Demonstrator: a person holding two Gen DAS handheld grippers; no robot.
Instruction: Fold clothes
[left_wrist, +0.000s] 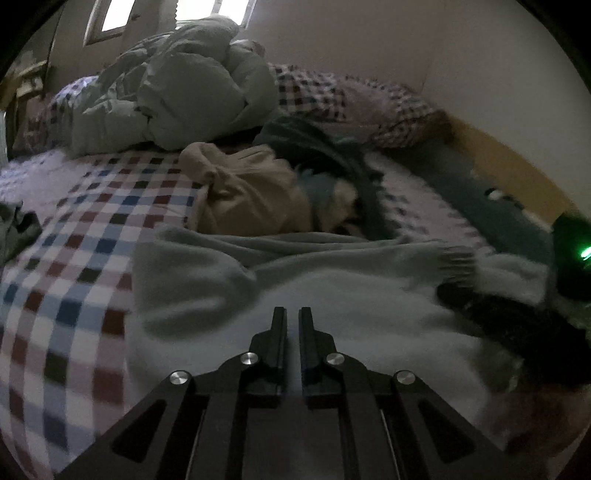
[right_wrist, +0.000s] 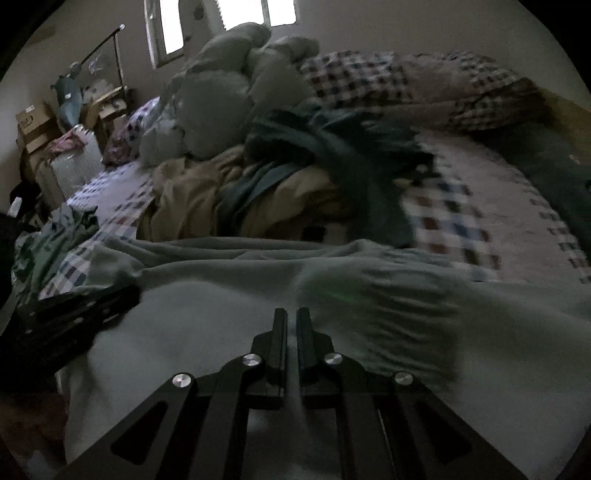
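Both claws are clenched nearly tight over the pale sweater (left_wrist: 332, 295). The left claw (left_wrist: 292, 314) and right claw (right_wrist: 291, 314) each look pinched on its fabric, though the thin gap hides whether cloth is really caught. My guess: holding the near edge at two spots so it can be lifted and folded evenly. The sweater lies spread across the near side of the checked bedsheet (left_wrist: 74, 258), soft, grey-green, ribbed at one cuff (left_wrist: 458, 258), rumpled along its far edge.
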